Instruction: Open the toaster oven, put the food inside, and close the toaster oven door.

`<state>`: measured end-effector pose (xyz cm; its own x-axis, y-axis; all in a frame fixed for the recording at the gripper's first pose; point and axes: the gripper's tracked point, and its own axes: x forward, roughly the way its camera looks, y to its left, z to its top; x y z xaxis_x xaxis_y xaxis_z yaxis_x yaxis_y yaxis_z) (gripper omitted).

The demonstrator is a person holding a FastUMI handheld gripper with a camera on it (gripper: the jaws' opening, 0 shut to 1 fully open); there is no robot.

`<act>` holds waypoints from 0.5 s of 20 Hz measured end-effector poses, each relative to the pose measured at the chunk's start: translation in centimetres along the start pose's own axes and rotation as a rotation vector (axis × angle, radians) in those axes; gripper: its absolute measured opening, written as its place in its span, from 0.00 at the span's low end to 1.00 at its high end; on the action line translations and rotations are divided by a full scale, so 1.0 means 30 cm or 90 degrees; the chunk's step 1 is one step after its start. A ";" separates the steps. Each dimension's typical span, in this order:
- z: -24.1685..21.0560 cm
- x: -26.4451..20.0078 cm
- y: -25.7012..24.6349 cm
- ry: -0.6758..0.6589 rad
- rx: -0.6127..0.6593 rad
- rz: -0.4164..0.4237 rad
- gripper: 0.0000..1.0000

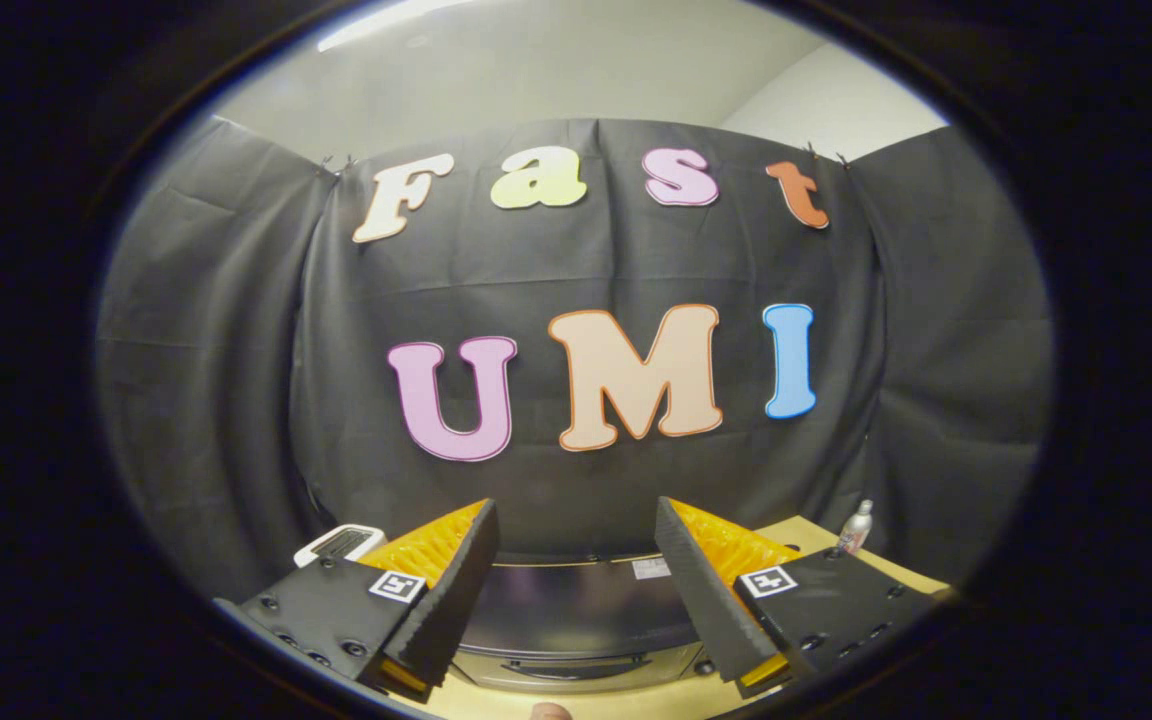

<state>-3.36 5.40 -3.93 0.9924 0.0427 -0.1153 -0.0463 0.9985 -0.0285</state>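
Note:
My gripper [576, 520] is open, its two black-and-orange fingers [436, 600] spread wide with nothing between them. Below and between the fingers I look down on the dark top of the toaster oven [576, 605]; its front edge carries a handle [576, 667] low between the fingers. The door looks shut, though little of its front is visible. A small rounded pinkish thing [550, 711] peeks in near the wooden table's front edge; I cannot tell what it is.
A white device with a dark grille [341, 543] lies behind the left finger. A small bottle [856, 527] stands on the wooden table [816, 535] beyond the right finger. The black cloth wall hangs close behind the oven.

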 end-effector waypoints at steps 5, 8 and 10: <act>-0.026 -0.010 -0.021 -0.018 -0.004 -0.016 0.98; -0.061 0.008 -0.077 -0.043 0.011 -0.035 0.98; -0.091 0.016 -0.117 -0.056 0.020 -0.051 0.98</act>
<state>-3.03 1.83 -6.59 0.9990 -0.0362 -0.0259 0.0361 0.9993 -0.0027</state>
